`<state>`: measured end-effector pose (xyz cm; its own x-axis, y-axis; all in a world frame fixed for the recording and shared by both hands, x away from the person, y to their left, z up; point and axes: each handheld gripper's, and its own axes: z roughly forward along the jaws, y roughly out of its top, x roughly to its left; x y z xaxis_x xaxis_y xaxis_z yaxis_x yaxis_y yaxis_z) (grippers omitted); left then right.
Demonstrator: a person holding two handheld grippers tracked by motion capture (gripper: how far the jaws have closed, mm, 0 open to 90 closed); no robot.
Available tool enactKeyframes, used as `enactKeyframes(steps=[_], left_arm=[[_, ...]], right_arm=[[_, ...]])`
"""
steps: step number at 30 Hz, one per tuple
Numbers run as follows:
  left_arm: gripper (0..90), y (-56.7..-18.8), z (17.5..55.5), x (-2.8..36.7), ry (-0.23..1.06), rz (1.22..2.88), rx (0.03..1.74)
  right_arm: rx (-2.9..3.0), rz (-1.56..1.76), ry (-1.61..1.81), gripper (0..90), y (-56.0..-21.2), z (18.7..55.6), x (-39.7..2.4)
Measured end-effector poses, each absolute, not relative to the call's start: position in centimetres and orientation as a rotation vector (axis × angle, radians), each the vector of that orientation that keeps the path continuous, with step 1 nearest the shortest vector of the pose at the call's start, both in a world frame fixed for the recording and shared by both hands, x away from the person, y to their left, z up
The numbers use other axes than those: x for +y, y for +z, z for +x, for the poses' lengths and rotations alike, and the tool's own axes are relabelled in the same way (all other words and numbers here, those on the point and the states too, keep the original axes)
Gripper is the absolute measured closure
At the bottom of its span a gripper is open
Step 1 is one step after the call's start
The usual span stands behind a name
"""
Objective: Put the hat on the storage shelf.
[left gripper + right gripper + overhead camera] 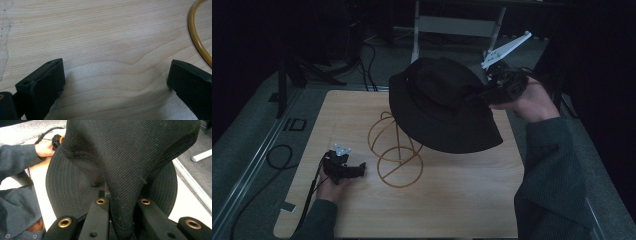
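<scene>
Nearest the lens in the right gripper view, a fold of one black cotton bucket hat with a stitched brim (130, 170) is pinched between the two black jaws of the right gripper (122, 203). The cloth fills the gap between the fingers (98, 220), which press on it from both sides; the crown rises above them and the brim spreads behind.

From the high view, the hat (437, 107) hangs in the air, tilted, over the far half of the table and partly above one yellow wire hat stand with a ring base and looped top (394, 150). Whether hat and stand touch cannot be told. The right gripper (492, 90) holds it at its right edge, one grey three-cornered plate (507, 50) atop it.

The left gripper (357, 170) lies low on one light wooden table (452, 200), just left of the stand's ring base, well apart from the hat. In the left gripper view its jaws stand spread wide with bare wood (105, 45) between them, and an arc of the yellow ring (197, 40) curves at the right edge.

Two dark sleeves enter from below: left (319, 220), right (552, 185).
</scene>
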<state>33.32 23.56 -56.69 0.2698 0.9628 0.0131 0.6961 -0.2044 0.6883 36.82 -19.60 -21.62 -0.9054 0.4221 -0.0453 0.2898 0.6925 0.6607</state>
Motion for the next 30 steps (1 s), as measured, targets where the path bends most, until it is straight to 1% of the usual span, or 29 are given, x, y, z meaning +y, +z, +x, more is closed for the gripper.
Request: enactKeyframes(steps=[30], left_arm=[[1.8, -56.7, 33.3, 23.6, 0.607, 1.978, 1.491]], right_arm=[[2.792, 0.444, 1.062, 86.3, -23.4, 37.1, -14.9]])
